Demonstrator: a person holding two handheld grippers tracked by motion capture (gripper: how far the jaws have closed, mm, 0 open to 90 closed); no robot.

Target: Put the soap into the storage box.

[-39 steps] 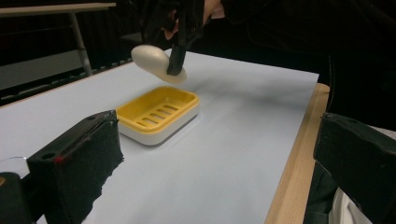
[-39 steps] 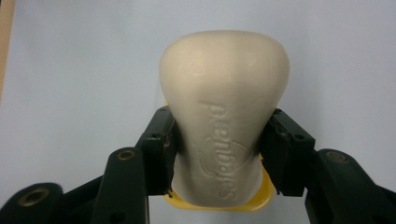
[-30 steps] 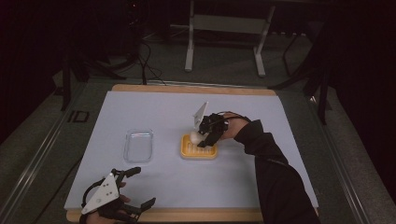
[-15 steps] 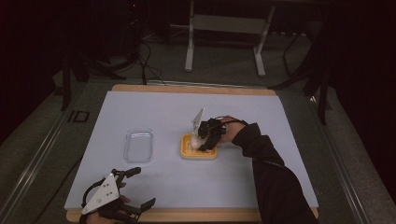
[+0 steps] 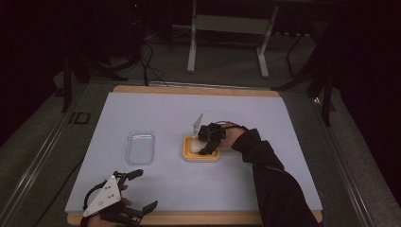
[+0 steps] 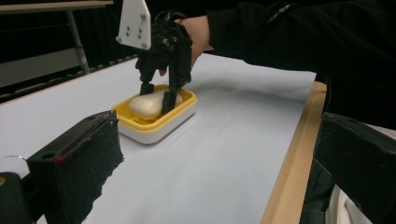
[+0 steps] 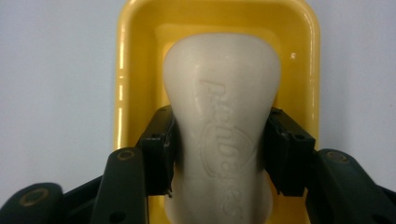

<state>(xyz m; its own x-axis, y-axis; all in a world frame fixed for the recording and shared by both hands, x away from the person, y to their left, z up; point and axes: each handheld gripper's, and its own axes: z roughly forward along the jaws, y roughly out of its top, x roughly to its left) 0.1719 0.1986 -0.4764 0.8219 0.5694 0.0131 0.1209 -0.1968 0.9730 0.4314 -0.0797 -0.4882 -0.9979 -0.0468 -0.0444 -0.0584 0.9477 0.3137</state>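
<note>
The left gripper (image 5: 135, 191) rests at the table's (image 5: 156, 109) near edge, its jaws standing wide with nothing between them. Beyond it lie a clear tray (image 5: 140, 147) and, to its right, the yellow dish (image 5: 201, 156), where the right gripper (image 7: 219, 144) clamps the white soap (image 7: 223, 126) (its embossed lettering is too faint to read) inside the dish.

We see the soap bar (image 7: 222, 116) lying in the dish (image 5: 188, 153) at mid-frame of the high view, the clear container (image 5: 140, 147) to its left, both on the table (image 5: 283, 142).
</note>
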